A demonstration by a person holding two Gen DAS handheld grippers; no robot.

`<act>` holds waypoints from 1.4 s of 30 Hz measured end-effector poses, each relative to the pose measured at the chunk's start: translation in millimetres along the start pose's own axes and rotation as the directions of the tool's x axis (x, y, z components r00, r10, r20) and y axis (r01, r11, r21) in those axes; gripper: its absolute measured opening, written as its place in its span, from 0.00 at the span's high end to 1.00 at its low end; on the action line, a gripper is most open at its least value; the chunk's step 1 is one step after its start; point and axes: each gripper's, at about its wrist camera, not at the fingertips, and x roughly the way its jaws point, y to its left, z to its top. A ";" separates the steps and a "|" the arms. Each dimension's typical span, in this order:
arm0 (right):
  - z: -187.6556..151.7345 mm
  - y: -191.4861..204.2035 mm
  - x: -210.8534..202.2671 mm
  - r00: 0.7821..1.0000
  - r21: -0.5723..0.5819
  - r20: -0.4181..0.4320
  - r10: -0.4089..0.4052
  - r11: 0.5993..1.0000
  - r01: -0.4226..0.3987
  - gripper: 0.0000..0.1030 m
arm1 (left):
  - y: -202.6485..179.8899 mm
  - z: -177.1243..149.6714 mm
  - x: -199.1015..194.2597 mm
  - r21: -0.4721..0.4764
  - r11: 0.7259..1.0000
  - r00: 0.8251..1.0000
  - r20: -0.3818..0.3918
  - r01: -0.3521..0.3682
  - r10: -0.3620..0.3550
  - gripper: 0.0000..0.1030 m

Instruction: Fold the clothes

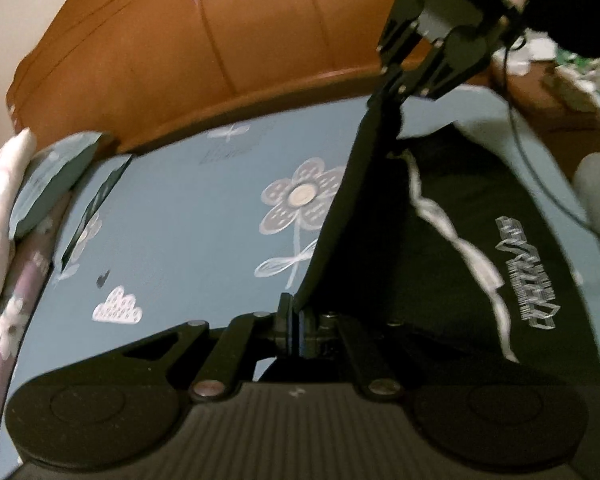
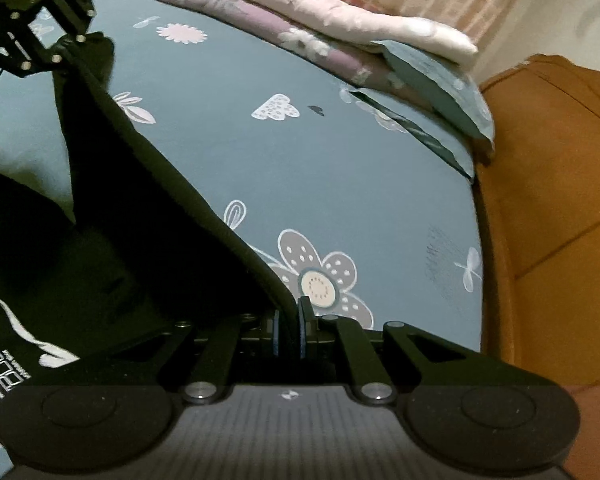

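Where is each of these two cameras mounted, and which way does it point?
Left wrist view: sits on the left hand-held gripper, looking along its fingers over the blue bedsheet toward the brown headboard; the right hand-held gripper shows opposite.
Right wrist view: sits on the right hand-held gripper, facing the folded quilts; the left one shows top left.
Shared: both grippers pinch one lifted edge of the black garment.

Left gripper (image 1: 296, 334) clamps the black garment (image 1: 440, 248) edge, fingers (image 1: 286, 320) closed on fabric. Right gripper (image 1: 396, 80) pinches the same edge farther off, lifted taut between them. Blue flower-print bed sheet (image 1: 188, 216) below, wooden headboard (image 1: 220, 40) behind.
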 end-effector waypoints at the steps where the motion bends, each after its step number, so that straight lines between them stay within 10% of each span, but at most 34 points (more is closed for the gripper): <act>1: -2.5 3.0 -5.9 1.000 0.012 0.003 -0.014 1.000 0.014 0.91 | -3.4 1.2 -4.9 0.004 1.000 1.000 0.011 0.013 -0.014 1.00; 12: -35.1 30.1 -47.3 0.995 0.146 -0.001 -0.095 0.985 0.094 0.91 | -49.4 11.3 -30.8 0.117 0.964 0.964 0.092 0.237 -0.248 1.00; 32: -121.1 83.2 -11.6 0.978 0.220 -0.194 -0.083 0.967 0.126 0.90 | -164.5 6.0 40.2 0.340 0.765 0.830 -0.098 0.547 -0.550 1.00; 42: -148.0 89.2 -24.1 0.974 0.466 -0.221 -0.051 0.872 0.151 0.70 | -155.1 -6.7 58.4 0.250 0.775 0.809 -0.073 0.581 -0.583 1.00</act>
